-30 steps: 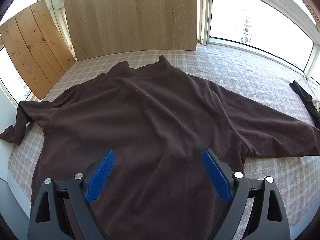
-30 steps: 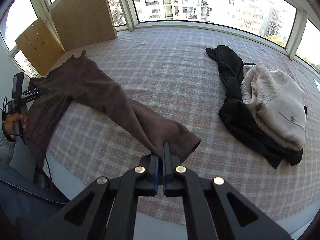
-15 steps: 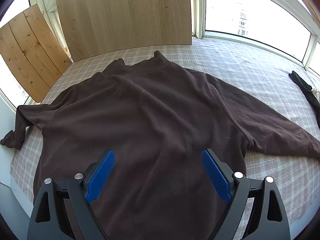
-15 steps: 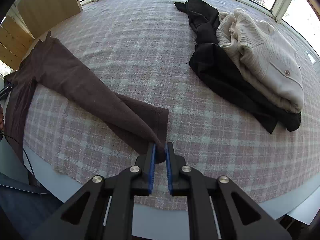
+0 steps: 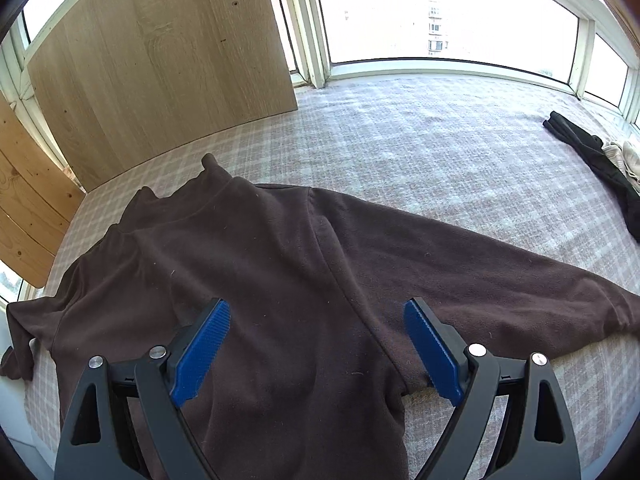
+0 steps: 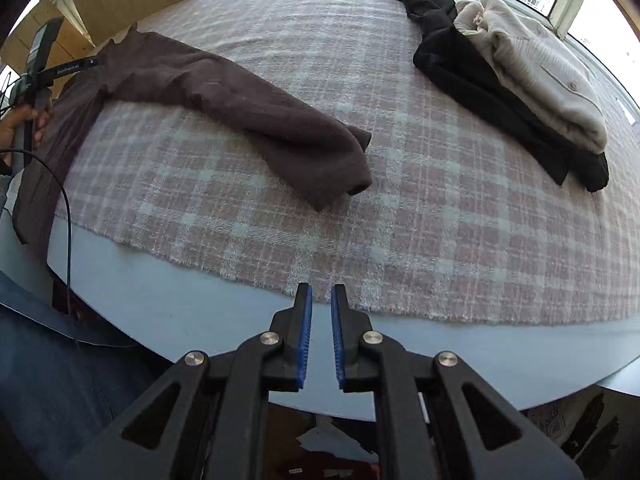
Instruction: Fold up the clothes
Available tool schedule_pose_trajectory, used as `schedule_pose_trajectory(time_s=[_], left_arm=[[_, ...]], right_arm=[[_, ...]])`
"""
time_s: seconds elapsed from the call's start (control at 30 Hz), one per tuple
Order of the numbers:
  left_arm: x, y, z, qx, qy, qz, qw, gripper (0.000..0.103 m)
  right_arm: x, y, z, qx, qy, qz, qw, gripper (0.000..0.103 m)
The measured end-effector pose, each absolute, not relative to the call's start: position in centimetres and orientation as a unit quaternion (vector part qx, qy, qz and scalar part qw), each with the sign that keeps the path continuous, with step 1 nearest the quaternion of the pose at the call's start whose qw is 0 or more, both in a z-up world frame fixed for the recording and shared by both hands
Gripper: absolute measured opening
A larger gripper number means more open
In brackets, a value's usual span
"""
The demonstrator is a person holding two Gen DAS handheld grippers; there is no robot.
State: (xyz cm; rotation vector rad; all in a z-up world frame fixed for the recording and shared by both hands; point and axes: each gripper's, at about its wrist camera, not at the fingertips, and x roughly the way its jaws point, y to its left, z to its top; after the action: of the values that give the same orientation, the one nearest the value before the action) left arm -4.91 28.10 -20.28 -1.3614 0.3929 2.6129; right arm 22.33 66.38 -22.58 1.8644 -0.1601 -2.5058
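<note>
Change since earlier: right gripper [image 6: 320, 296] had the cuff [image 6: 354, 178] of the brown sweater [image 5: 280, 280] between its pads; now the sleeve [image 6: 240, 108] lies loose at frame centre, well apart from it; its jaws have just been opening to a narrow gap, with nothing between them
Left gripper: left gripper [image 5: 316, 344] hangs wide apart over the sweater's lower body, gripping nothing; view now sits further toward the right sleeve
Sweater's place: spread flat on the checked blanket [image 5: 420, 140], collar toward upper left of the left view, one sleeve reaching to the right edge
Handling: likely light, limp, slightly grippy fleece; it should drape and sag, not slide
Hold points: cuff, shoulder seam or hem edge seem best; pinch a single fold
Textures: fuzzy nap with lint; blanket coarse-woven, fringed
Other clothes: cream knit [image 6: 532, 64] on black garment [image 6: 480, 80], upper right
</note>
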Motion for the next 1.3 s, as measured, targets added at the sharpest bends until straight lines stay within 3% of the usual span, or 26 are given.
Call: schedule_pose_trajectory(time_s=[0.3, 0.57, 0.67, 0.9, 1.3], left_arm=[[-4.1, 29.5, -20.7, -0.465, 0.141, 0.869, 0.093, 0.089], [-2.8, 27.8, -21.5, -0.48, 0.135, 0.863, 0.08, 0.089], [-2.8, 27.3, -22.3, -0.491, 0.13, 0.858, 0.078, 0.089], [-2.7, 27.7, -21.7, -0.481, 0.142, 0.861, 0.085, 0.089], [-1.9, 25.6, -21.4, -0.483, 0.142, 0.862, 0.062, 0.089]], right_arm=[[17.0, 71.0, -21.5, 0.525, -0.091, -0.842, -0.088, 0.014], [18.6, 62.4, -24.7, 0.586, -0.065, -0.805, 0.064, 0.014], [19.9, 61.3, -25.1, 0.6, -0.061, -0.795, 0.072, 0.015], [19.6, 65.5, -22.6, 0.558, -0.08, -0.825, -0.023, 0.015], [16.6, 71.0, -22.6, 0.53, -0.114, -0.836, -0.085, 0.018]])
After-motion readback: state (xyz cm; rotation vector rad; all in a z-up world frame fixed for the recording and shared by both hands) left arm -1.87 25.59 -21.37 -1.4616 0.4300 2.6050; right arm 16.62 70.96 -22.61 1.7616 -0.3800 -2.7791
